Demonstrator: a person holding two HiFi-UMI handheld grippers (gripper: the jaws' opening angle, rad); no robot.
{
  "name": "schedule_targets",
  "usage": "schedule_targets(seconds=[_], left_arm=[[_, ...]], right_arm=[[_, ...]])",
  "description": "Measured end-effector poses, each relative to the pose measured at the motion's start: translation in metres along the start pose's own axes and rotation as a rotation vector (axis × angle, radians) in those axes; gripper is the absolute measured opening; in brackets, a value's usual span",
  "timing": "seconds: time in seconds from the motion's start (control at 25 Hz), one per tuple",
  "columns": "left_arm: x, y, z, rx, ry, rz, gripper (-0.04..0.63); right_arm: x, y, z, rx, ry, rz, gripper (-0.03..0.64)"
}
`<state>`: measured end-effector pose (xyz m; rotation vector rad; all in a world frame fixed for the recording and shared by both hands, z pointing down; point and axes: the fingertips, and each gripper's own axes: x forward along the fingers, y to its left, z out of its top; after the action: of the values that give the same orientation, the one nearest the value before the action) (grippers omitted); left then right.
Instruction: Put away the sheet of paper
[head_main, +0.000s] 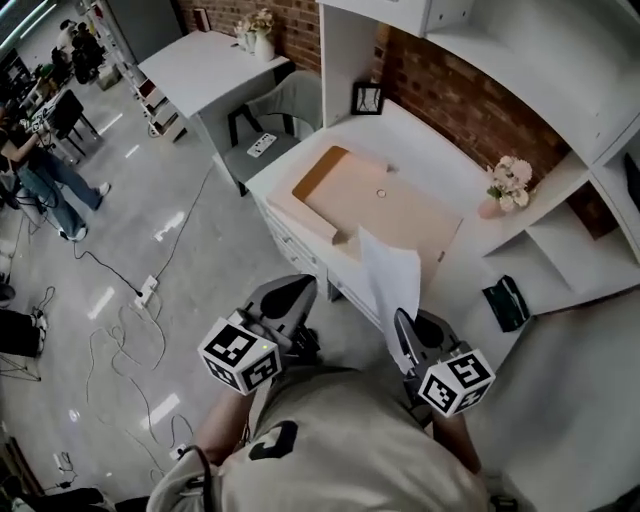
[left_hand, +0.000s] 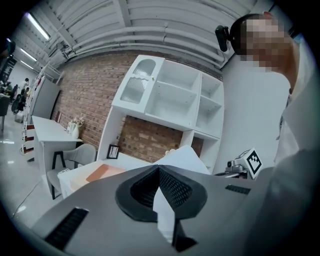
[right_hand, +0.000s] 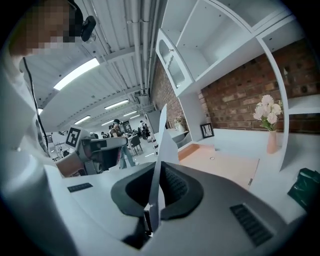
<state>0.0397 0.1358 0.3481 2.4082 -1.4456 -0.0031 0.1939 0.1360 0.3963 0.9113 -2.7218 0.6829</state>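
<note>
A white sheet of paper (head_main: 390, 275) stands on edge in my right gripper (head_main: 405, 325), which is shut on its lower edge close to my body. In the right gripper view the sheet (right_hand: 162, 150) rises straight up from between the jaws (right_hand: 157, 172). My left gripper (head_main: 290, 295) hangs beside it to the left, jaws shut with nothing between them (left_hand: 159, 170); the sheet (left_hand: 185, 157) shows behind its tips. A tan folder (head_main: 375, 205) lies open on the white desk (head_main: 420, 150) ahead of both grippers.
On the desk stand a pink vase of flowers (head_main: 508, 185) at the right, a small picture frame (head_main: 367, 97) at the back, and a dark green object (head_main: 505, 302) on the right wing. White shelves rise above. A grey chair (head_main: 270, 120) and floor cables (head_main: 130, 330) lie left.
</note>
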Motion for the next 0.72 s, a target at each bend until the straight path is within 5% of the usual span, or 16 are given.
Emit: schedule_targets(seconds=[0.72], left_arm=[[0.019, 0.088, 0.005, -0.063, 0.004, -0.053, 0.015]], right_arm=[[0.031, 0.009, 0.020, -0.013, 0.043, -0.177, 0.028]])
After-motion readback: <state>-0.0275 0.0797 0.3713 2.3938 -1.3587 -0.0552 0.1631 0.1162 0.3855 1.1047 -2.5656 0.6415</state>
